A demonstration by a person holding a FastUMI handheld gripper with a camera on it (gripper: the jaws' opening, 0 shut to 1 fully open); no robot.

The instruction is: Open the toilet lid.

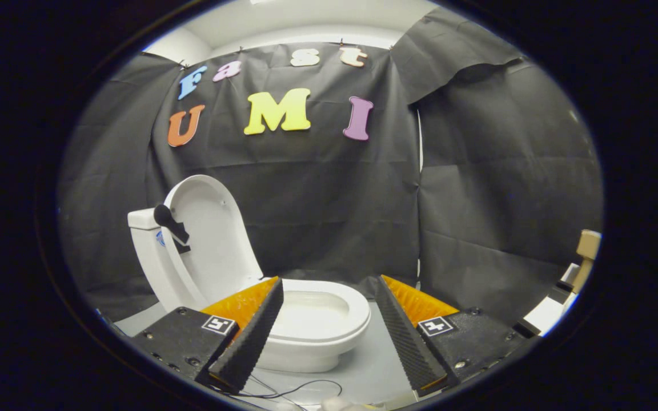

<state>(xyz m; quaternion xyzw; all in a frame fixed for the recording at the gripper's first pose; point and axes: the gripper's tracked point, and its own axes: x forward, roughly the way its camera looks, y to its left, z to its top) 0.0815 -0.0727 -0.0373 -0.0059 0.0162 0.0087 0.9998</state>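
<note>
A small white toilet [312,334] stands on a pale table just ahead of my fingers, its bowl partly behind the left finger. Its lid [209,240] stands raised, leaning back against the tank [145,220] at the left. A black handle [170,225] sticks out from the lid's edge near the tank. The seat ring and bowl opening [315,311] lie uncovered. My gripper [329,337] is open, the two fingers wide apart with nothing between them, drawn back from the toilet and touching no part of it.
Black cloth walls close in behind and to both sides. A thin black cable [300,391] trails on the table surface [374,371] below the fingers. At the far right stand a tan block [586,251] and some white and dark pieces.
</note>
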